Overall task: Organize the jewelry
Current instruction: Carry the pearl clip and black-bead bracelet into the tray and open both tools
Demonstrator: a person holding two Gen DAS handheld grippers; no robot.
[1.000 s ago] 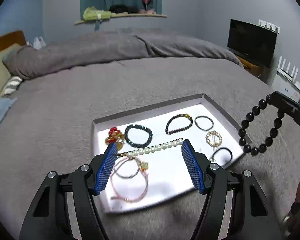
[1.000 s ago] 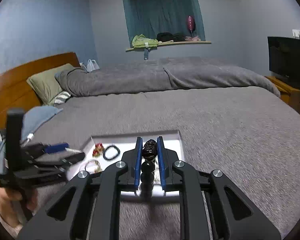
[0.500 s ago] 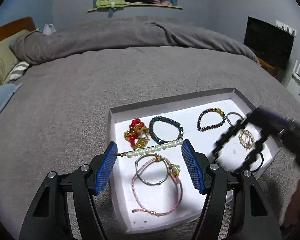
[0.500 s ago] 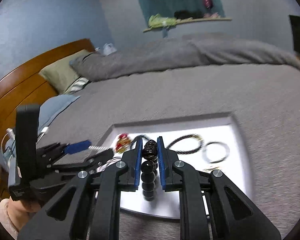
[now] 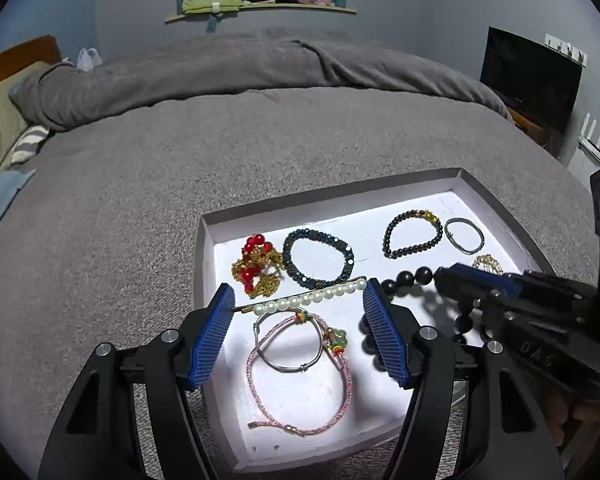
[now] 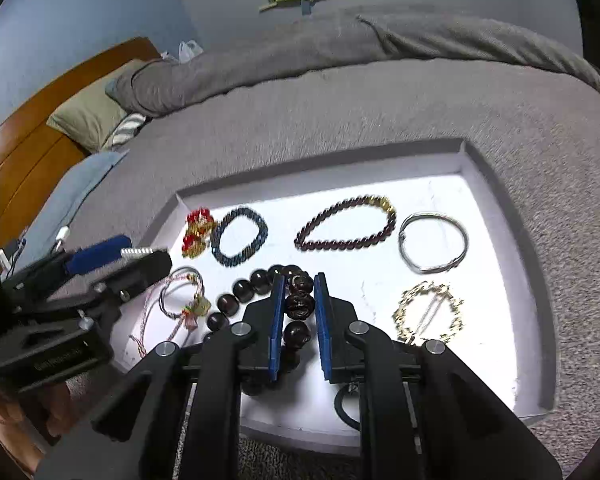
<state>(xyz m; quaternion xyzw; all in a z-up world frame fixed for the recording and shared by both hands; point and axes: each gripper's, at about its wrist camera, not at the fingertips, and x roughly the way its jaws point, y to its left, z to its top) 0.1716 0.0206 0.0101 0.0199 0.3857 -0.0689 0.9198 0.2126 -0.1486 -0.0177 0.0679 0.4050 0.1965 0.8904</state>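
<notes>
A white tray lies on the grey bed and holds several bracelets. My left gripper holds a pearl hair clip spanning its wide-set blue pads above the tray's near left part. My right gripper is shut on a large dark bead bracelet, held low over the tray's middle with its beads draped onto the tray floor. A pink cord bracelet and a silver ring lie below the clip.
In the tray: a red and gold piece, a dark blue bracelet, a brown bead bracelet, a silver bangle, a gold chain ring. Grey blanket all around, pillows and headboard at left.
My right gripper has come down from the right with the dark bead bracelet, to low over the tray's middle. My left gripper has moved closer over the tray, still holding the pearl clip.
</notes>
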